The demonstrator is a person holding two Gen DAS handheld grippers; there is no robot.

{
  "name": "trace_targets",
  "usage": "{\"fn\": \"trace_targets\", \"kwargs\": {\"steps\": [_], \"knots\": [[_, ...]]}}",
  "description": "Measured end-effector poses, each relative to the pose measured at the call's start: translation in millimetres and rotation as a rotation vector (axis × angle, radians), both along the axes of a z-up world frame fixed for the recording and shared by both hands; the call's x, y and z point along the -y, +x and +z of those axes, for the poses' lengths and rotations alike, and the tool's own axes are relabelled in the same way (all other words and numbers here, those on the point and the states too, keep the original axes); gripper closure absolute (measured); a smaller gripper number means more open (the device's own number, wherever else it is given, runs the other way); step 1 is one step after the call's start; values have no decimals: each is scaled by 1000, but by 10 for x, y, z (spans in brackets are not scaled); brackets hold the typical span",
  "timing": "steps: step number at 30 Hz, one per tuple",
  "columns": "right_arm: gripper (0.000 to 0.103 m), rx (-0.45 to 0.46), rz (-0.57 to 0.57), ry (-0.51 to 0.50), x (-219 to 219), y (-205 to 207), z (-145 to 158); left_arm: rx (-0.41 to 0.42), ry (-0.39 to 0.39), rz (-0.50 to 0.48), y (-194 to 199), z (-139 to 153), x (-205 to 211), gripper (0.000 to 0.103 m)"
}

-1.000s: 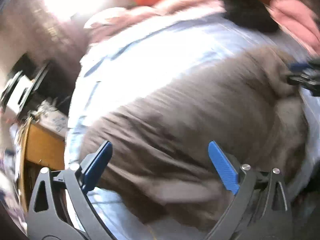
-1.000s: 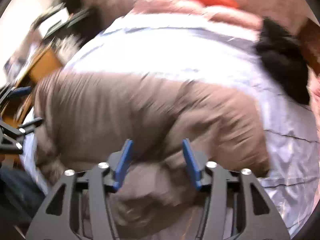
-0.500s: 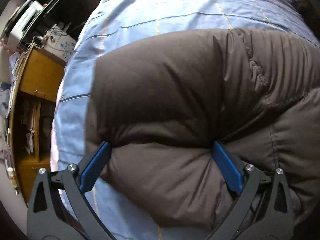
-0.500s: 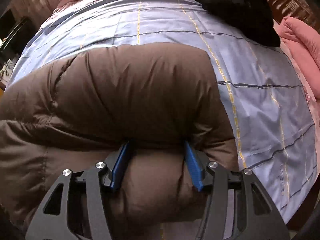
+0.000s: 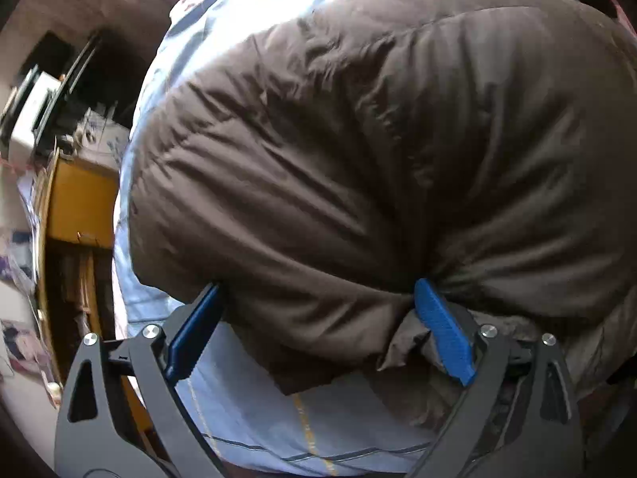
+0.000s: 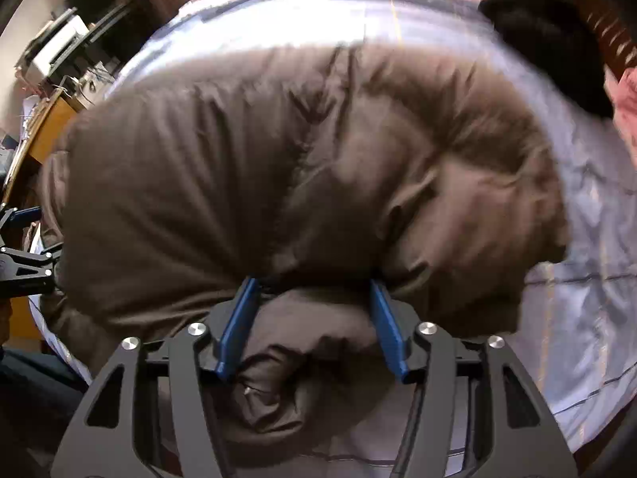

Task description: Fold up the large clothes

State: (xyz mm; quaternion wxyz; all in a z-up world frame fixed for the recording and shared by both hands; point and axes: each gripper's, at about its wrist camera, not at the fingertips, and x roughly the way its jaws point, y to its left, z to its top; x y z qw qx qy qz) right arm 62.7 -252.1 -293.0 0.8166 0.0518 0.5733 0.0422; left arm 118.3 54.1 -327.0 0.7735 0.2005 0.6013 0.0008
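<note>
The brown puffer jacket [image 6: 302,183] lay folded on the bed [image 6: 589,302]; the left gripper [image 5: 318,318] clamped its fold while the right gripper [image 6: 314,318], jaws opening around padding, risked letting the springy fold pop open

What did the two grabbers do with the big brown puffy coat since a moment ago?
Both grippers, left and right, came lower over the brown puffer jacket and now bulge its folded edge between their pads. The right jaws are opening. The jacket stays on the blue striped bedsheet.
</note>
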Motion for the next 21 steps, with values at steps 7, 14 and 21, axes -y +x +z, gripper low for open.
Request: {"fn": "trace_targets", "kwargs": {"steps": [7, 14, 21], "knots": [[39, 168, 0, 62, 35, -108, 512, 229, -86, -94, -330, 583, 260, 14], [14, 296, 34, 112, -259, -98, 611, 363, -227, -142, -574, 885, 700, 8], [14, 181, 51, 93, -402, 88, 137, 299, -182, -165, -539, 587, 895, 9]]}}
